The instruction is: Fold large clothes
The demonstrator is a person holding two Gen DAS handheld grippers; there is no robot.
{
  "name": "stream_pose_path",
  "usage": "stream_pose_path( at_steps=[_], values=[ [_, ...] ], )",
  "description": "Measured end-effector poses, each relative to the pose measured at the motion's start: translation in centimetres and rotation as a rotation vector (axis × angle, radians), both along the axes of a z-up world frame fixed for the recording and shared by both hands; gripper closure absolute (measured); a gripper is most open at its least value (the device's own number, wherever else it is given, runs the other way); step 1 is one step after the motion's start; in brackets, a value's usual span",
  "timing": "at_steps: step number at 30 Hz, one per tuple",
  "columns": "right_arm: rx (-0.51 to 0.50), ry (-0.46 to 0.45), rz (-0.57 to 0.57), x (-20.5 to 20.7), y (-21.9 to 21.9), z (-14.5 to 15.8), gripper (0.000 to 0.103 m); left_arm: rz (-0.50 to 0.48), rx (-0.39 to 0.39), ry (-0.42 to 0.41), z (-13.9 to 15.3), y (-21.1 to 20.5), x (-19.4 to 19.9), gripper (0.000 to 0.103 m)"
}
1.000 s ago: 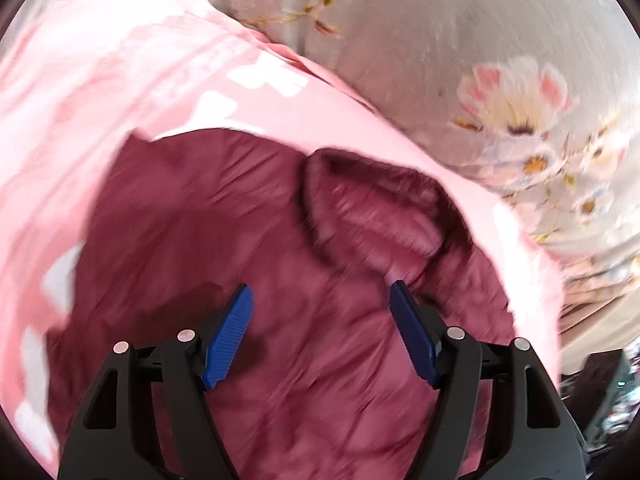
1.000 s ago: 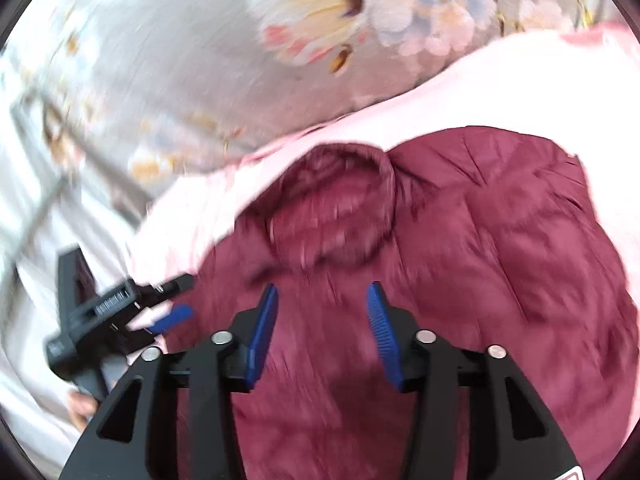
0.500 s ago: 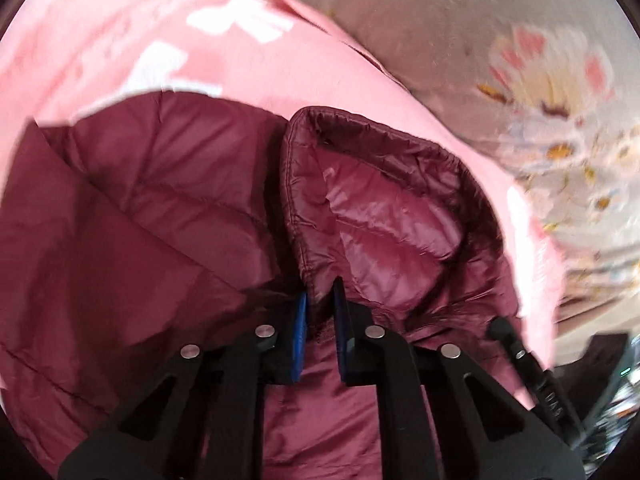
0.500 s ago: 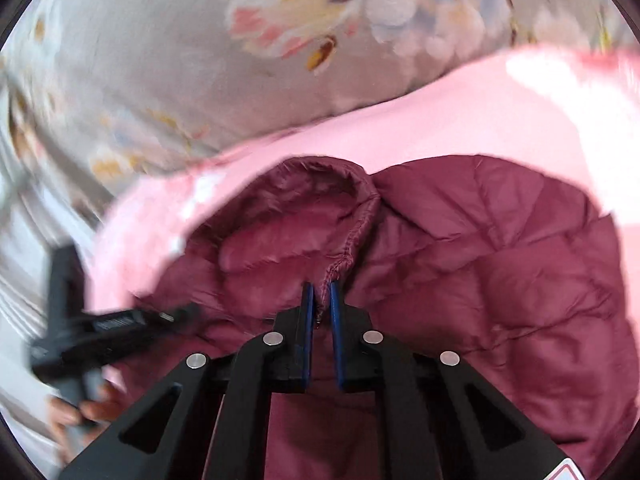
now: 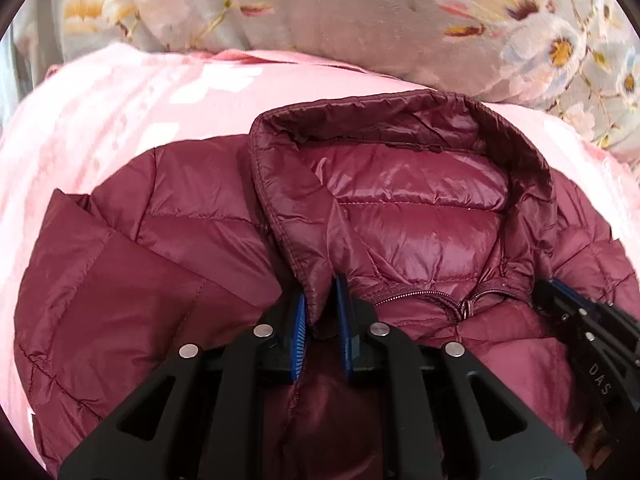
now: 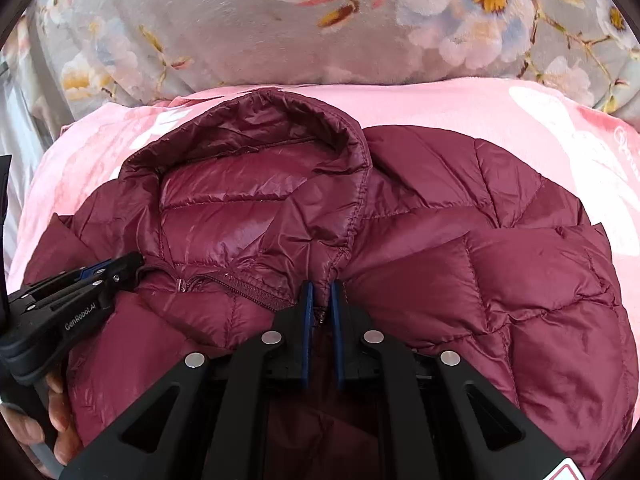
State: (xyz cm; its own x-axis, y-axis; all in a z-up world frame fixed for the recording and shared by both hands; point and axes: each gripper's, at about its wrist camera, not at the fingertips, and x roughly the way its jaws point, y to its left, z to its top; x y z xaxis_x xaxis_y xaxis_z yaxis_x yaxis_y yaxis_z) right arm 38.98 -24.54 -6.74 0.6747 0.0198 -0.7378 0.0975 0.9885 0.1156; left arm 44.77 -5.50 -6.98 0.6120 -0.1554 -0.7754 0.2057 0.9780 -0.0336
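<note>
The maroon puffer jacket (image 5: 400,208) is lying mid-frame on a pink blanket (image 5: 120,112), the left gripper (image 5: 320,320) and right gripper (image 6: 320,308) each pinching a collar edge, where slick fabric could be slipping free under tension.

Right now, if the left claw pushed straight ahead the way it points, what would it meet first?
The left claw is shut on the jacket collar; straight ahead lies the shiny quilted lining, probably first, though depth is unclear.

both wrist views close, facing jacket hood (image 5: 400,200), shared.
</note>
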Motion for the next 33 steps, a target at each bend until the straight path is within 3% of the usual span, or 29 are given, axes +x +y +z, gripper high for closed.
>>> stream_pose_path(
  at_steps=[9, 14, 17, 19, 21, 22, 27, 28, 31, 33],
  values=[
    [0.013, 0.0, 0.002, 0.0, -0.1, -0.2, 0.093, 0.002, -0.014, -0.015, -0.1, -0.1, -0.1, 0.089],
    [0.191, 0.025, 0.016, -0.9, -2.4, 0.1, 0.087, 0.009, -0.239, 0.04, 0.5, 3.4, 0.1, 0.079],
    [0.327, 0.024, -0.007, -1.9, -4.5, 2.0, 0.079, 0.022, -0.315, 0.043, 2.8, 5.7, 0.5, 0.077],
    [0.428, -0.014, -0.023, -1.4, -5.6, 3.7, 0.072, 0.05, -0.373, 0.031, 5.2, 6.6, 1.8, 0.057],
    [0.543, -0.035, -0.034, 0.2, -6.4, 4.7, 0.052, 0.082, -0.409, 0.039, 6.8, 6.5, 3.8, 0.04],
    [0.627, -0.041, -0.051, 1.6, -6.8, 5.0, 0.052, 0.088, -0.424, 0.044, 7.2, 6.4, 4.7, 0.039],
    [0.709, -0.083, -0.158, 6.4, -7.5, 5.3, 0.052, 0.159, -0.519, 0.184, 6.5, 4.5, 10.9, 0.039],
    [0.755, -0.065, -0.168, 7.0, -7.7, 4.8, 0.052, 0.178, -0.546, 0.231, 5.8, 4.4, 11.7, 0.039],
    [1.027, 0.026, -0.19, 7.9, -7.9, 1.5, 0.052, 0.25, -0.692, 0.407, 2.3, 4.5, 13.2, 0.039],
    [1.065, 0.043, -0.218, 8.1, -8.0, 0.3, 0.052, 0.277, -0.73, 0.461, 0.7, 4.7, 13.5, 0.039]
  ],
)
